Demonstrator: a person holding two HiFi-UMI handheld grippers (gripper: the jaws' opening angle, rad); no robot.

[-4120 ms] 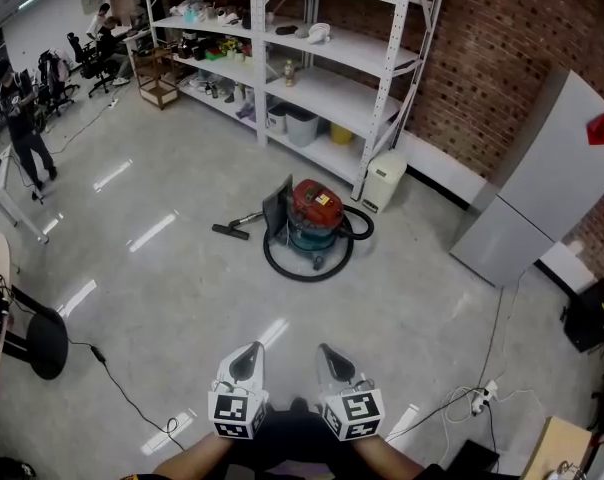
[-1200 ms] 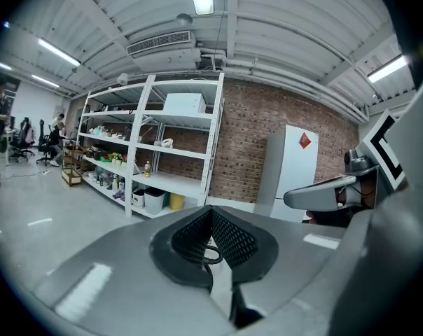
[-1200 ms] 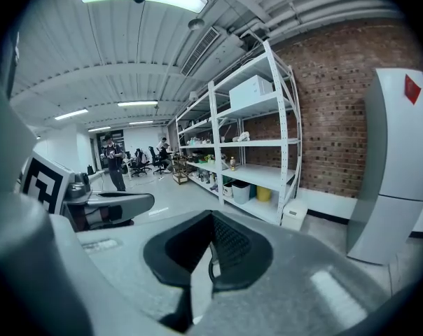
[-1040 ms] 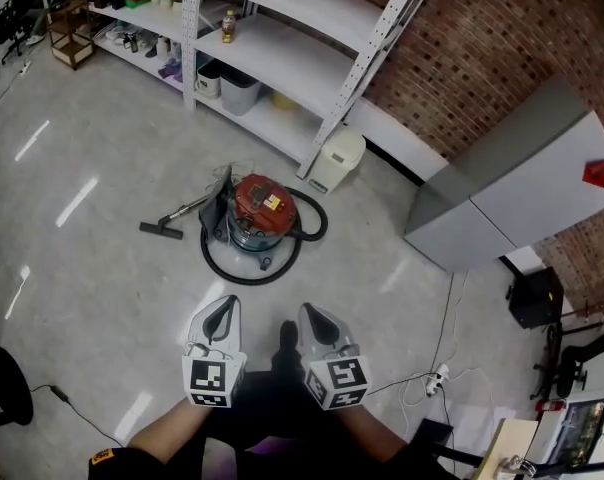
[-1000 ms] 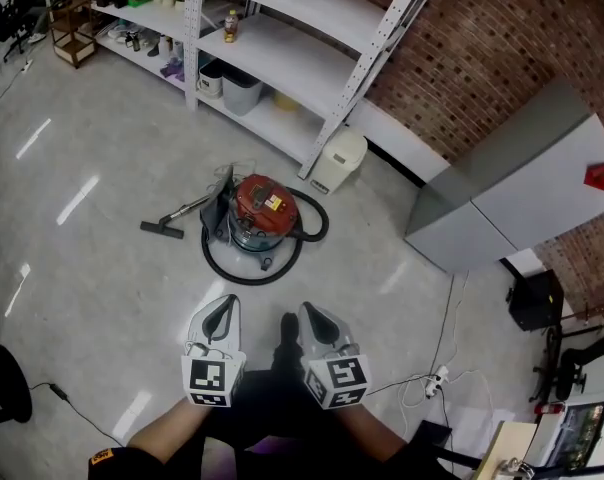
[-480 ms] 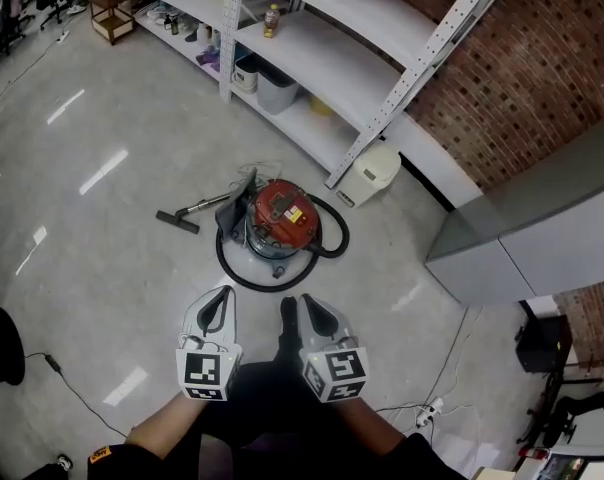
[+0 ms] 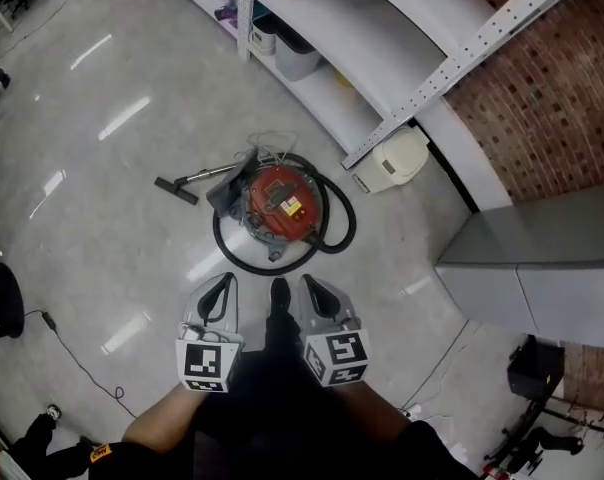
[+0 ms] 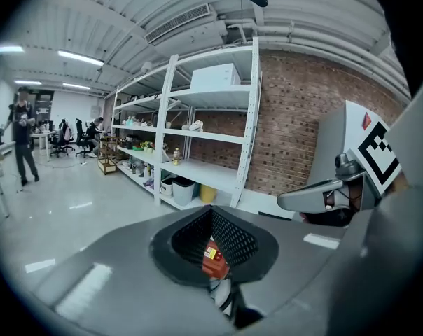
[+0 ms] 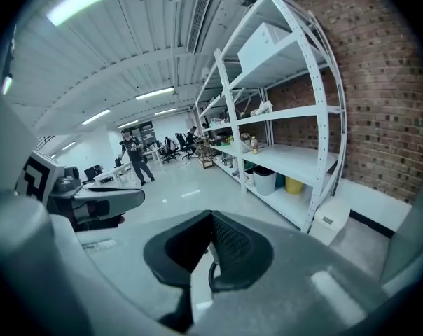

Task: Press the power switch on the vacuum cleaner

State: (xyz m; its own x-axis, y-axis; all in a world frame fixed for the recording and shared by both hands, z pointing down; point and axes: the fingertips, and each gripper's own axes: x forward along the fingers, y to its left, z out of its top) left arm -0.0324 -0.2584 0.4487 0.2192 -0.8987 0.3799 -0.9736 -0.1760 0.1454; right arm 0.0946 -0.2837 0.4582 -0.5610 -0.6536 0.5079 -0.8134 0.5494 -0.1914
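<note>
The vacuum cleaner (image 7: pixel 281 202) has a red lid with a small yellow label, and its black hose (image 7: pixel 334 230) coils round it on the floor. It stands just beyond my two grippers in the head view. My left gripper (image 7: pixel 222 288) and right gripper (image 7: pixel 310 288) are held side by side above the floor, both shut with nothing in them. In the left gripper view a piece of the red vacuum cleaner (image 8: pixel 212 256) shows through the gap in the left gripper (image 8: pixel 216 261). The right gripper (image 9: pixel 206 257) frames only floor and a bit of black hose. I cannot make out the power switch.
The vacuum's floor nozzle (image 7: pixel 176 189) lies to its left. A white shelf rack (image 7: pixel 382 38) and a small white bin (image 7: pixel 394 160) stand behind it, a grey cabinet (image 7: pixel 542 278) to the right. A black stool (image 7: pixel 2 303) and a floor cable (image 7: pixel 77 360) are at left.
The view has closed in on the vacuum cleaner, which now lies just ahead of the gripper tips. Both grippers keep their side-by-side pose and stay shut.
</note>
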